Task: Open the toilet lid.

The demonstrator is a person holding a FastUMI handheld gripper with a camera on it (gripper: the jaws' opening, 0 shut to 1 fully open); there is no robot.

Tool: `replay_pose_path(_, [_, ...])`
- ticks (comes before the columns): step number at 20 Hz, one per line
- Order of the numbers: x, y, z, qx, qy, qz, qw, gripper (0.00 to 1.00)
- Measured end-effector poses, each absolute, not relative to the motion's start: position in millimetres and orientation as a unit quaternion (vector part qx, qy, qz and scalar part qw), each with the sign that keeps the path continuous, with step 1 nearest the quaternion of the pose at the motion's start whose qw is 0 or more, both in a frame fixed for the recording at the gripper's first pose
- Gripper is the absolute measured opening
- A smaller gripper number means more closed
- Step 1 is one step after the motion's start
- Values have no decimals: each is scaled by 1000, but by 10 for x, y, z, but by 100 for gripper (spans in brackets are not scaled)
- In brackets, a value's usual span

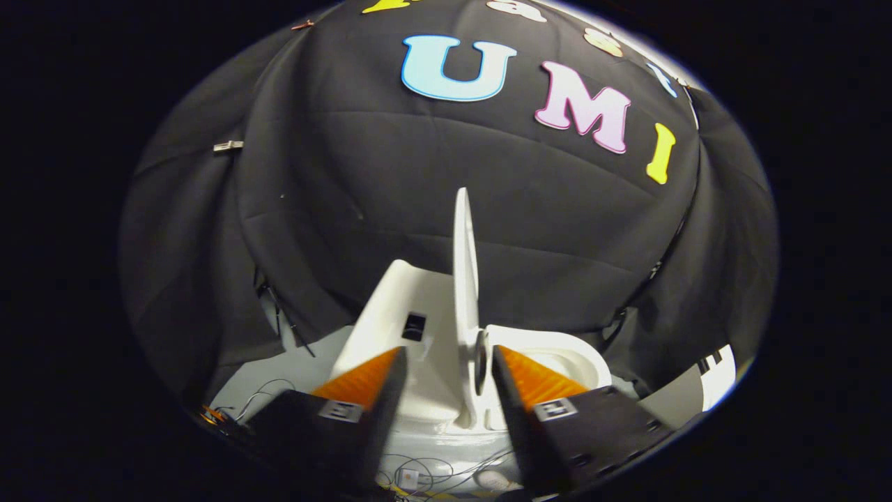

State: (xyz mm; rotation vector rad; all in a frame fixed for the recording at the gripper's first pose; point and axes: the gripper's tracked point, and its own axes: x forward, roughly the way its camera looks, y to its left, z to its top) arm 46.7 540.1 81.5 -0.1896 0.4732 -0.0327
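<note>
The gripper has its two fingers spread apart, with a clear gap between the tips and nothing pinched. Below and between the fingers, thin cables lie on the pale floor.

Just ahead of the fingers, in the gap between them, stands the white toilet. Its toilet lid is raised and stands upright, seen edge-on, rising from between the fingertips and slightly nearer the right finger's tip. The lid touches neither finger as far as can be told. Beside the lid, beyond the right finger, the open bowl shows its white rim. Beyond the left finger sits the tank, with a small dark rectangle on its face.

Beyond the toilet hangs the black cloth wall, creased in folds, with a small clip on it far off past the left finger.
</note>
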Motion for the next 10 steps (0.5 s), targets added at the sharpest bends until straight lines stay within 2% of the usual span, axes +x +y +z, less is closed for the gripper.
replay_pose_path(3, [481,5352,936,-106,216,-12,971,99])
replay_pose_path(10, [449,5339,1388,-63,176,28,982,100])
